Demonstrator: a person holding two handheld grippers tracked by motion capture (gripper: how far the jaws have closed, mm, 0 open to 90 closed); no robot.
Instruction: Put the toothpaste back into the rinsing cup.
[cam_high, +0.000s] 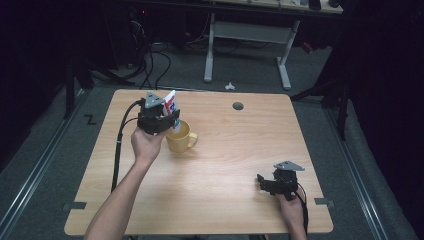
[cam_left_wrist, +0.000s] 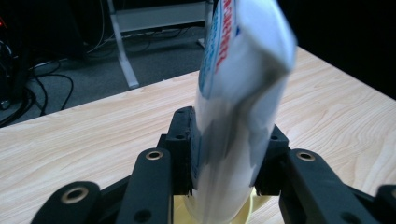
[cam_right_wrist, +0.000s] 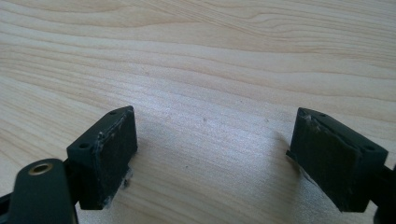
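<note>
My left gripper (cam_high: 167, 120) is shut on a white tube (cam_high: 171, 106) with red and blue print, held upright. In the left gripper view the tube (cam_left_wrist: 238, 107) stands squeezed between the two black pads (cam_left_wrist: 182, 149), its lower end over a yellow mug (cam_left_wrist: 254, 205). The yellow mug (cam_high: 182, 137) stands on the wooden table (cam_high: 225, 150) just right of that hand, its handle to the right. My right gripper (cam_high: 266, 182) rests low over the table's front right corner. Its pads (cam_right_wrist: 109, 154) stand wide apart over bare wood, holding nothing.
A dark round grommet (cam_high: 238, 106) sits in the tabletop near the far edge. Beyond the table are a white desk frame (cam_high: 247, 45) and black cables (cam_high: 150, 65) on the grey floor. Each gripper trails a cable over the table's near edge.
</note>
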